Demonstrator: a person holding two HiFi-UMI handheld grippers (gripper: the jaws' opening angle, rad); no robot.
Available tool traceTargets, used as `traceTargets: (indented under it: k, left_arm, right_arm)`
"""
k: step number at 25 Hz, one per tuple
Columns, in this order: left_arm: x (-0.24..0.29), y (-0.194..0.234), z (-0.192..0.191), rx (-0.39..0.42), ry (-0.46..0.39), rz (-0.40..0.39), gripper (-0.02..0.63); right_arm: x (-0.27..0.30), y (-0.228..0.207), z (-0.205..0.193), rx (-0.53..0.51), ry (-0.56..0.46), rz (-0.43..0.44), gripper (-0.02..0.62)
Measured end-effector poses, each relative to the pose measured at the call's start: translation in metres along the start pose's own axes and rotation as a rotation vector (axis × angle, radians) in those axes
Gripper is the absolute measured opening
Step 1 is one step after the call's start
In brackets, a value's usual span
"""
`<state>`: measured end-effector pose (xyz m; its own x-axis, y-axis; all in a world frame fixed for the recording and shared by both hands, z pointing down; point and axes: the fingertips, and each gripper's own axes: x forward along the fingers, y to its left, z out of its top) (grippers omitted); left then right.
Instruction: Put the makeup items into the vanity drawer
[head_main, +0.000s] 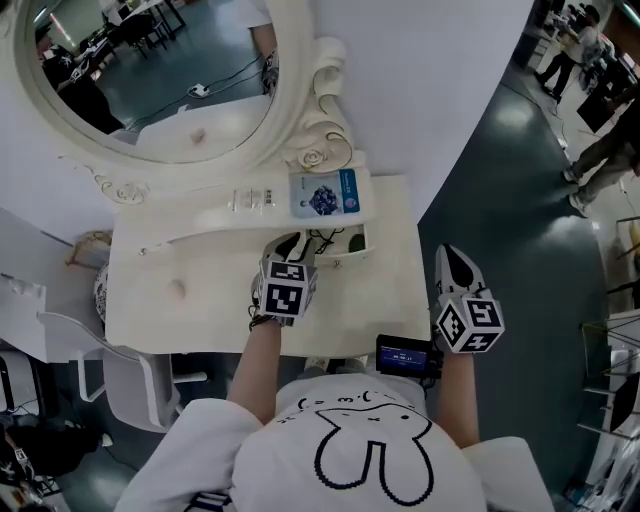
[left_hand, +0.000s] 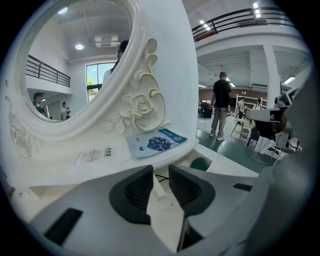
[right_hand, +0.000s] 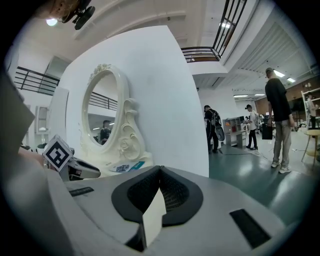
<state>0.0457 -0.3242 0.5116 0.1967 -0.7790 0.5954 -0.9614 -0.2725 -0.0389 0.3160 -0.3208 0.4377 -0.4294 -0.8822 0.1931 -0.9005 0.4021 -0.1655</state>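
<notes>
- White bench (head_main: 180, 290): blue sachet (head_main: 325, 192) lies on its back ledge.
- Left tongs (head_main: 290, 247) spread, empty, over the open drawer (head_main: 345, 260).
- Right tongs (head_main: 455, 262) pressed together, empty, off the bench's right edge.

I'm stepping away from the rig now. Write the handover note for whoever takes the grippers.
Left gripper: jaws apart, nothing between them, at the open drawer.
Right gripper: jaws together, empty, off the right side of the vanity.
Blue sachet and pale packet lie on the shelf under the mirror; a dark round item sits in the drawer.
Done: that item is in. Left: sachet and packet, then probably shutting the drawer.
</notes>
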Motion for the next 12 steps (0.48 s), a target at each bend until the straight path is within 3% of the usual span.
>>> traceTargets:
  k: [12]
  left_arm:
    - [-0.05, 0.034, -0.008, -0.099, -0.098, 0.164, 0.127]
  right_arm:
    - [0.026, 0.036, 0.007, -0.047, -0.002, 0.168, 0.009]
